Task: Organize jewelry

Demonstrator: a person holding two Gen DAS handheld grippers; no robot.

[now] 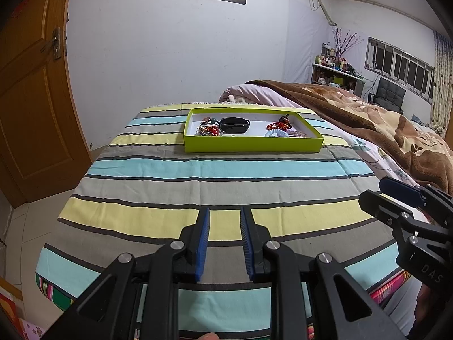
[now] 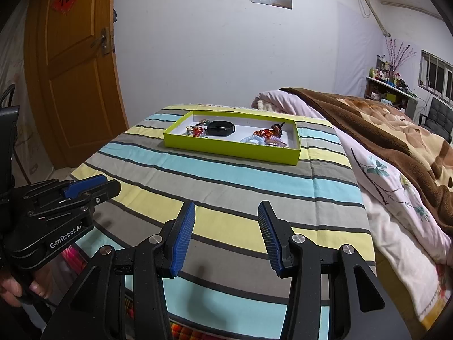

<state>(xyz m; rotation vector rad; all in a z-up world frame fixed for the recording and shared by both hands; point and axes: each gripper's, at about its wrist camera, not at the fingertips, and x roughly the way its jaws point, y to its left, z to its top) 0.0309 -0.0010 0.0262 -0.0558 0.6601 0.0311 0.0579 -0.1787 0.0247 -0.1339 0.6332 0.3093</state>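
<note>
A shallow lime-green box [image 1: 252, 144] [image 2: 226, 148] lies at the far end of a striped cloth. It holds a black wristband [image 1: 234, 124] [image 2: 221, 128], red bead pieces on the left [image 1: 211, 131] [image 2: 196, 131] and right [image 1: 279, 124] [image 2: 269, 132], and a light blue coil band [image 1: 276, 133] [image 2: 253, 140]. My left gripper [image 1: 225, 218] is open and empty over the near stripes, far from the box. My right gripper [image 2: 226, 212] is open and empty, also well short of the box. Each shows in the other's view, the right one [image 1: 396, 191] and the left one [image 2: 93, 185].
The striped cloth [image 1: 215, 175] covers a surface that drops off at the left toward a tiled floor and a wooden door [image 1: 31, 99]. A brown blanket [image 1: 368, 119] and floral bedding [image 2: 390, 187] pile up along the right side.
</note>
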